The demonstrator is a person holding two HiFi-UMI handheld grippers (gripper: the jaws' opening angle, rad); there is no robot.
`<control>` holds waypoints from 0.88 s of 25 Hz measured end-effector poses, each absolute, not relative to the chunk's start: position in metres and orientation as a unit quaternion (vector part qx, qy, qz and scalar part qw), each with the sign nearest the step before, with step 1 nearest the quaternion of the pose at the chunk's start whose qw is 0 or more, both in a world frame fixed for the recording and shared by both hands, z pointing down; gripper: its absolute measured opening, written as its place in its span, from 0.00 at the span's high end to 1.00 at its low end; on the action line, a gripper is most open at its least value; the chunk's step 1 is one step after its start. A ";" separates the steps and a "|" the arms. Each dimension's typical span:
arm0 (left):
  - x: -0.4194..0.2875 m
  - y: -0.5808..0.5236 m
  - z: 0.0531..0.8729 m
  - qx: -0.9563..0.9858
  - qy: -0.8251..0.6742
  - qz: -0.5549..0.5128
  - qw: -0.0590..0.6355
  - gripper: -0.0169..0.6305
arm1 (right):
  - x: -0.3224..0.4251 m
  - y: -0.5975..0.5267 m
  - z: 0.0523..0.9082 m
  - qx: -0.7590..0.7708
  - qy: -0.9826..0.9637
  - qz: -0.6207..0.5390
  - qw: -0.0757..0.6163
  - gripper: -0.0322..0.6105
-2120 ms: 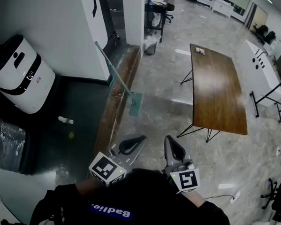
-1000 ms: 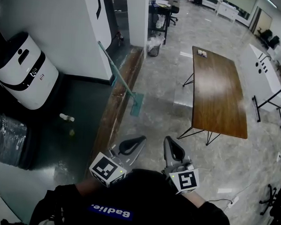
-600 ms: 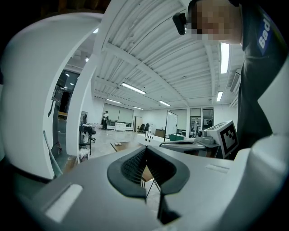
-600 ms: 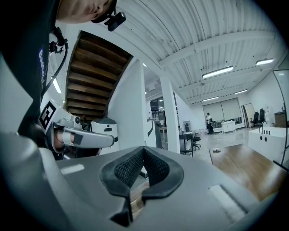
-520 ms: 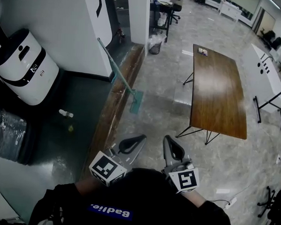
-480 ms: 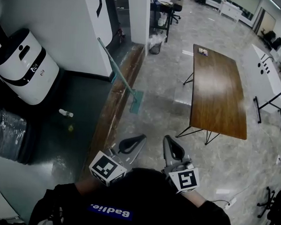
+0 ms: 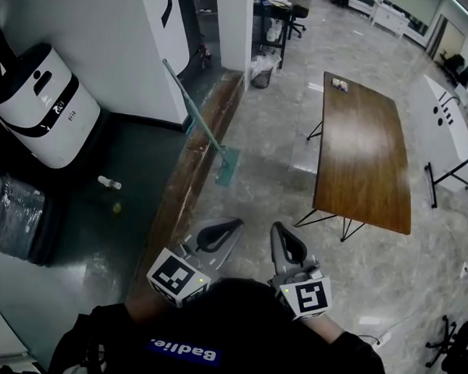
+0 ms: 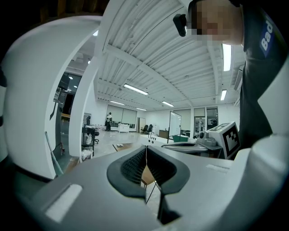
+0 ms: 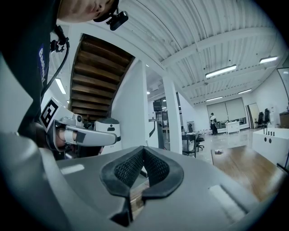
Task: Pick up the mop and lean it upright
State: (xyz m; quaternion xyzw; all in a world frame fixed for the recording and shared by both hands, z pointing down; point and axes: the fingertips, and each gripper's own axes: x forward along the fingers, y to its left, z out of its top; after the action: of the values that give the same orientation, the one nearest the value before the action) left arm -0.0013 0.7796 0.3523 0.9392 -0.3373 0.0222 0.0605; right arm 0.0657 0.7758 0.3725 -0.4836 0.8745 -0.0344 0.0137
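Note:
The mop has a teal handle (image 7: 193, 110) and a flat teal head (image 7: 225, 168). Its head rests on the pale floor beside a wooden strip, and the handle slants up and left to the corner of the white wall. The left gripper view shows the handle (image 8: 53, 157) far off at the left. My left gripper (image 7: 230, 223) and right gripper (image 7: 279, 230) sit side by side close to my body, well short of the mop. Both are shut and empty, as the left gripper view (image 8: 146, 151) and the right gripper view (image 9: 143, 153) show.
A long wooden table (image 7: 365, 150) on thin black legs stands to the right. A white rounded machine (image 7: 39, 106) sits on the dark floor at left, with a small bottle (image 7: 109, 183) nearby. The wooden strip (image 7: 187, 188) divides dark floor from pale. A bin (image 7: 262, 73) stands beyond the pillar.
The room has slid slightly through the head view. Both grippers stay shut, in the same place before my body. The mop has not moved.

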 end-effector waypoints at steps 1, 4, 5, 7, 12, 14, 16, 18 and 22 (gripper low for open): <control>0.000 0.779 0.352 0.939 -0.339 0.022 0.058 0.94 | 0.067 0.775 0.373 -0.482 0.875 -0.034 0.013 0.94; 0.001 0.778 0.353 0.937 -0.346 0.019 0.056 0.94 | 0.067 0.773 0.375 -0.477 0.878 -0.035 0.010 0.94; 0.000 0.777 0.356 0.936 -0.348 0.019 0.054 0.94 | 0.066 0.771 0.377 -0.475 0.879 -0.034 0.007 0.94; -0.005 0.773 0.358 0.934 -0.353 0.019 0.056 0.94 | 0.063 0.767 0.380 -0.473 0.881 -0.035 0.003 0.94; -0.021 0.756 0.357 0.927 -0.369 0.015 0.067 0.94 | 0.050 0.751 0.383 -0.465 0.885 -0.032 -0.011 0.94; -0.027 0.749 0.358 0.927 -0.370 0.013 0.067 0.94 | 0.044 0.743 0.384 -0.466 0.884 -0.035 -0.013 0.94; -0.034 0.739 0.361 0.927 -0.368 0.015 0.064 0.94 | 0.038 0.734 0.384 -0.469 0.882 -0.038 -0.014 0.94; -0.040 0.729 0.362 0.929 -0.365 0.015 0.064 0.94 | 0.031 0.724 0.384 -0.471 0.881 -0.036 -0.016 0.94; -0.054 0.705 0.357 0.931 -0.358 0.013 0.065 0.94 | 0.015 0.702 0.380 -0.474 0.880 -0.030 -0.022 0.94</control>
State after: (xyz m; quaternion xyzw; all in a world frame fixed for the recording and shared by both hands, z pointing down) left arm -0.0545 0.7053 0.3573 0.9312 -0.3585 0.0129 0.0647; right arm 0.0151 0.7023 0.3803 -0.4737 0.8799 -0.0304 -0.0221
